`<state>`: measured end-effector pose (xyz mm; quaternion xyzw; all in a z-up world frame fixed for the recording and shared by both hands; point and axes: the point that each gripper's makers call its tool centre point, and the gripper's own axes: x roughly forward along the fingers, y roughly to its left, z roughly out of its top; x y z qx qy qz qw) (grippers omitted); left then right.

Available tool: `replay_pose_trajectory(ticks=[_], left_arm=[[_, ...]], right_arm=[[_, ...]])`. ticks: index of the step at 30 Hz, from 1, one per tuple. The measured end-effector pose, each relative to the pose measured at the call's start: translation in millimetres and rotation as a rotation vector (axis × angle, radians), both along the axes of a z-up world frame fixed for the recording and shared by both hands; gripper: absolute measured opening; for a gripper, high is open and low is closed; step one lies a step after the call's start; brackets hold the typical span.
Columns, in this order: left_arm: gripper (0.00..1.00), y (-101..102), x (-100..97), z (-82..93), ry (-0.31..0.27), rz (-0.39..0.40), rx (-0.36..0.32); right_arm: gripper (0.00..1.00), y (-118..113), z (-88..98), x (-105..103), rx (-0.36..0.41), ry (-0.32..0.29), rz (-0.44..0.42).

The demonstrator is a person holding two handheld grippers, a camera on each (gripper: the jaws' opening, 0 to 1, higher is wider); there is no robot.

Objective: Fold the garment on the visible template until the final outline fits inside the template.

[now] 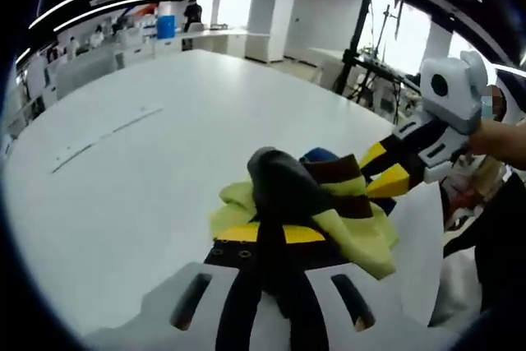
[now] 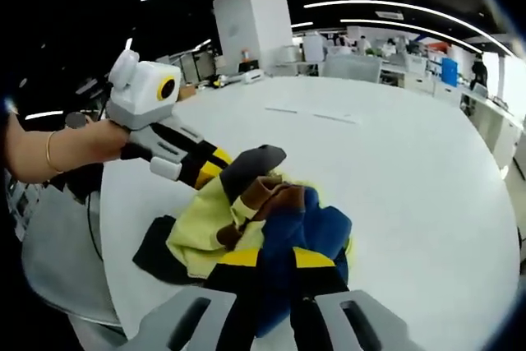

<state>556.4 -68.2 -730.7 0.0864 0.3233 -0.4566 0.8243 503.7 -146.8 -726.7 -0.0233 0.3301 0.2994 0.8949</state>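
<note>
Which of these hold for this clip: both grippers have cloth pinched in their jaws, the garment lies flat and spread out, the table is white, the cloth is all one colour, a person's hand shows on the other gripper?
1. Both grippers are shut on cloth. True: the left gripper and the right gripper each have the garment bunched in their jaws.
2. The garment lies flat and spread out. False: it is crumpled into a heap.
3. The table is white. True.
4. The cloth is all one colour. False: yellow-green, blue, brown and black parts show.
5. A hand holds the other gripper in the right gripper view. True.
</note>
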Motion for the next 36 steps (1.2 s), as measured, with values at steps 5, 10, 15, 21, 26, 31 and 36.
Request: replay_pose_trajectory(ticks=[5, 10, 15, 21, 26, 31, 36], left_arm=[[0.00, 5, -0.1, 1.0, 0.011, 0.033, -0.003], [0.00, 7, -1.2, 1.2, 0.016, 0.039, -0.003], [0.00, 8, -1.1, 4.5, 0.003, 0.046, 0.000], [0.00, 13, -1.1, 17.5, -0.026, 0.061, -0.027], [0.00, 22, -3.1, 27.2, -0.036, 0.085, -0.049], [0.00, 34, -1.2, 43.5, -0.066, 0.142, -0.091], [0.00, 43, 0.2, 56.9, -0.092, 0.184, -0.124]], right_arm=[[0.00, 5, -1.4, -5, 0.025, 0.031, 0.002], [0.00, 9, -4.8, -8, 0.023, 0.036, 0.011], [0.00, 9, -4.9, -7, 0.025, 0.037, 0.007], [0.00, 4, 1.7, -6, 0.019, 0.016, -0.005], [0.00, 2, 12.2, -4, -0.003, -0.022, 0.006], [0.00, -2, 26.0, 1, -0.025, -0.063, 0.003], [0.00, -3, 38.6, 7, -0.045, -0.101, 0.017]])
